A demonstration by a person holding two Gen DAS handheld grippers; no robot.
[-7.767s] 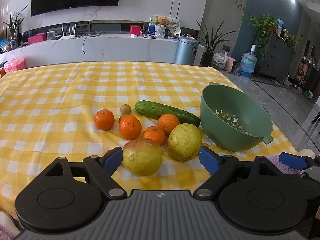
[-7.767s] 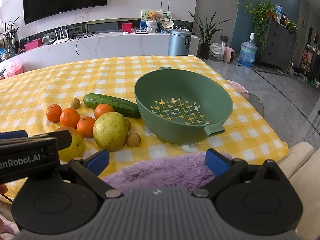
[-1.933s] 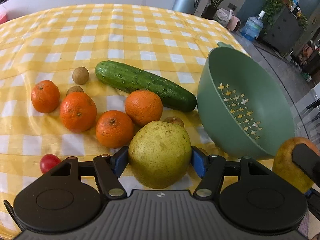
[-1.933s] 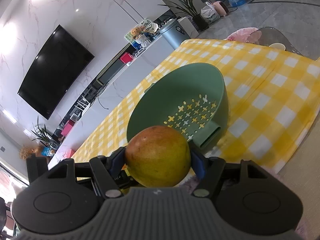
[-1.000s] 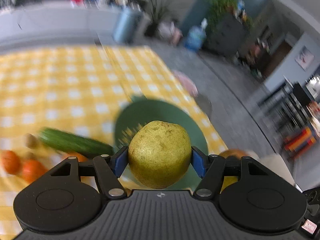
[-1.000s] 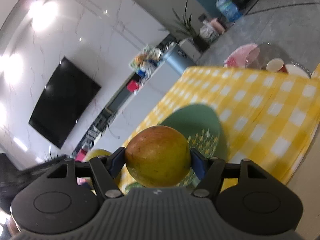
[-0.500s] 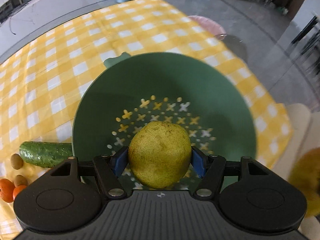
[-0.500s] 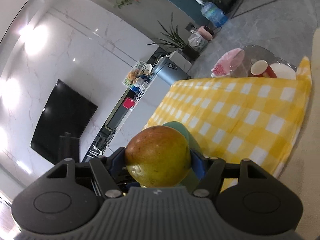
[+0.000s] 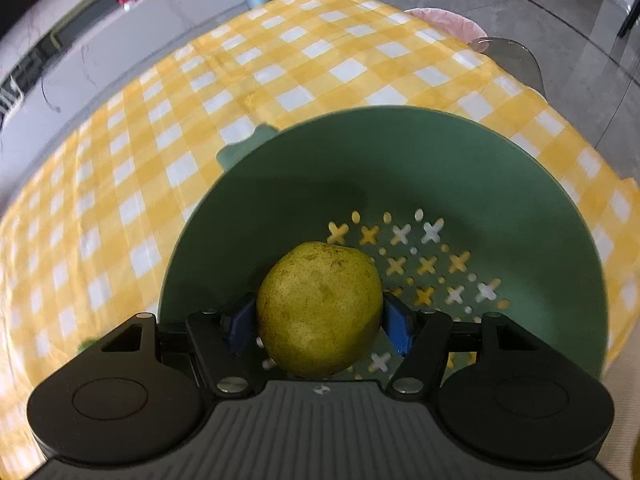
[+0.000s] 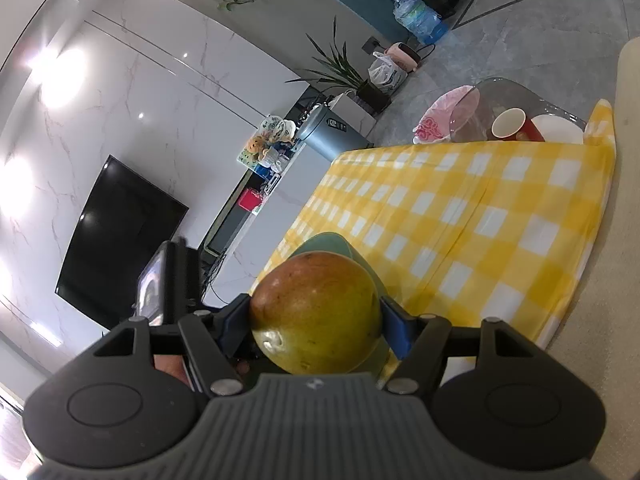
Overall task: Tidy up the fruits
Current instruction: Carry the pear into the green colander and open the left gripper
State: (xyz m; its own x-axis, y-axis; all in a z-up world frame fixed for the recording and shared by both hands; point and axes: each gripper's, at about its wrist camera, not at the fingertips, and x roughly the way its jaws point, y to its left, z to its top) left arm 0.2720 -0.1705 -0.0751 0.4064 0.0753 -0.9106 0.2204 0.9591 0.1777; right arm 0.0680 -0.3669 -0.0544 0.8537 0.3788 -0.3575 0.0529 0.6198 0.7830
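In the left wrist view a yellow-green pear [image 9: 318, 310] sits between the blue pads of my left gripper [image 9: 320, 326], which is shut on it. It hangs low inside the green colander bowl [image 9: 460, 168], over the cross-shaped holes at the bottom. In the right wrist view my right gripper [image 10: 316, 326] is shut on a red-and-yellow mango [image 10: 316, 314], held in the air beside the table. Behind the mango a sliver of the green bowl [image 10: 334, 242] shows, and the back of the left gripper [image 10: 168, 280] stands to its left.
The yellow checked tablecloth [image 9: 160, 128] covers the table, whose right edge [image 10: 576, 300] drops off near the mango. A red paper cup [image 10: 514, 124] and a white plate [image 10: 560, 130] stand on a glass side table beyond the far corner. A cream chair [image 10: 628, 200] is at the right.
My left gripper has sunk with the pear from above the table down into the bowl and tipped to look downward. The right gripper with the mango has shifted only slightly.
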